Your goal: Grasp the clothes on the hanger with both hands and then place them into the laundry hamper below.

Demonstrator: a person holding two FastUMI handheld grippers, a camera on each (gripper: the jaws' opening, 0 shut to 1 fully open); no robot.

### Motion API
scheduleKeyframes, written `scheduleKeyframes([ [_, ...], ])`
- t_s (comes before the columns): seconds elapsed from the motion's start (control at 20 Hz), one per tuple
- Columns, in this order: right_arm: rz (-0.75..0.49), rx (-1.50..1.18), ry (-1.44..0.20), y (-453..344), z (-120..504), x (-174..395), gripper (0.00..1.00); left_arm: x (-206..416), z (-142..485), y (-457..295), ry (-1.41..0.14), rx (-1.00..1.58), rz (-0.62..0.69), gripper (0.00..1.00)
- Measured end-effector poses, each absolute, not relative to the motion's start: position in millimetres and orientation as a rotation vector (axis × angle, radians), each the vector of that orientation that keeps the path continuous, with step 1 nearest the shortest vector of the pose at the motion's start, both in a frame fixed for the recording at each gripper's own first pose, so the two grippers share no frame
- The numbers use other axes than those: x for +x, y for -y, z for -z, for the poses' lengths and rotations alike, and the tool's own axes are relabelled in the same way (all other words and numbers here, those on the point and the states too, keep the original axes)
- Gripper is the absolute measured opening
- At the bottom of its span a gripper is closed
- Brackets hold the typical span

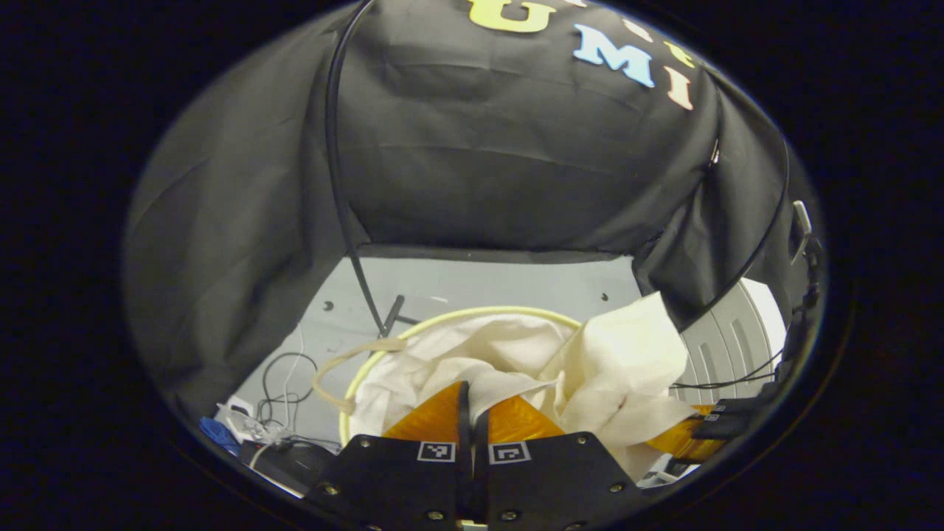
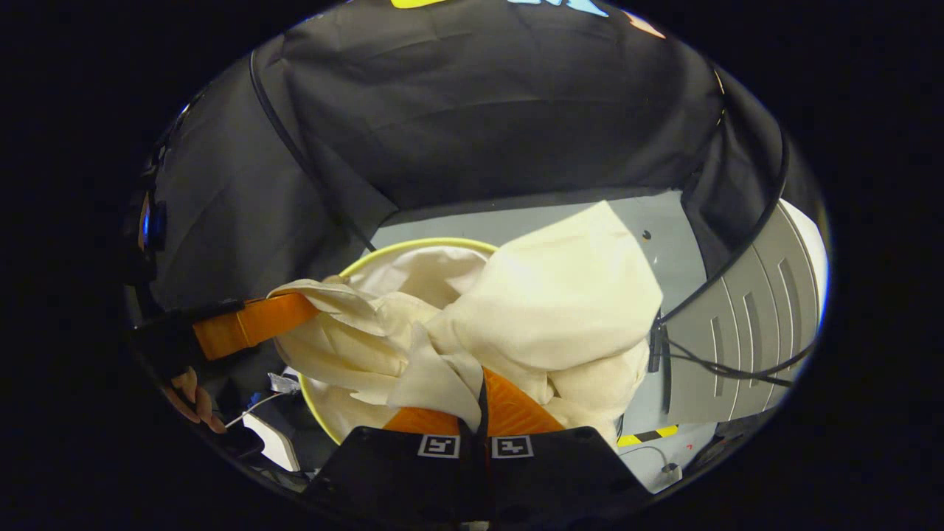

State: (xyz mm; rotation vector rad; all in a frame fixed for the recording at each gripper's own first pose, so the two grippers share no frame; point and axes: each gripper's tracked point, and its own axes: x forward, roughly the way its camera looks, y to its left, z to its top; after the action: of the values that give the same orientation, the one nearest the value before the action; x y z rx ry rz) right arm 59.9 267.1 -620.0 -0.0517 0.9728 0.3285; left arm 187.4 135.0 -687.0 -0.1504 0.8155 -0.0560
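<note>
Hanging over the hamper, a cream garment is held between the two tools, with most of its cloth bunched above the hamper's pale yellow rim.

In the left gripper view, a loose cord handle droops off the left side of the hamper and a tangle of cables lies on the grey floor to the left of it. The left tool has its fingers drawn together with a fold of the garment pinched between them, right over the hamper's white lining. To the right of the hamper the other tool's fingers reach into the cloth from the edge of the picture, and a grey ribbed panel stands behind them.

In the right gripper view, the left tool comes in from the left of the hamper, a hand holding it from below, its fingers buried in the garment's edge. The right tool is closed on the garment too, the cloth spilling over its fingers and rising in a broad flap above the hamper's right side. The same ribbed panel stands to the right of the hamper.
</note>
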Motion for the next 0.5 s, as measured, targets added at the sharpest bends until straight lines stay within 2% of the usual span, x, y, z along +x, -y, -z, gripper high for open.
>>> scheduleKeyframes([
  [0.35,-0.353,-0.16,-1.042,-274.1,671.0,70.7,0.03,200.3,755.1,-120.7,-0.951,-0.076,0.08,0.01],
  [0.4,-0.358,-0.167,-1.047,-273.2,670.9,70.0,0.0,204.1,760.8,-121.4,-0.959,-0.08,0.074,0.03],
  [0.5,-0.362,-0.158,-1.05,-272.0,666.6,70.0,0.07,206.3,764.1,-119.9,-0.971,-0.088,0.061,0.02],
])
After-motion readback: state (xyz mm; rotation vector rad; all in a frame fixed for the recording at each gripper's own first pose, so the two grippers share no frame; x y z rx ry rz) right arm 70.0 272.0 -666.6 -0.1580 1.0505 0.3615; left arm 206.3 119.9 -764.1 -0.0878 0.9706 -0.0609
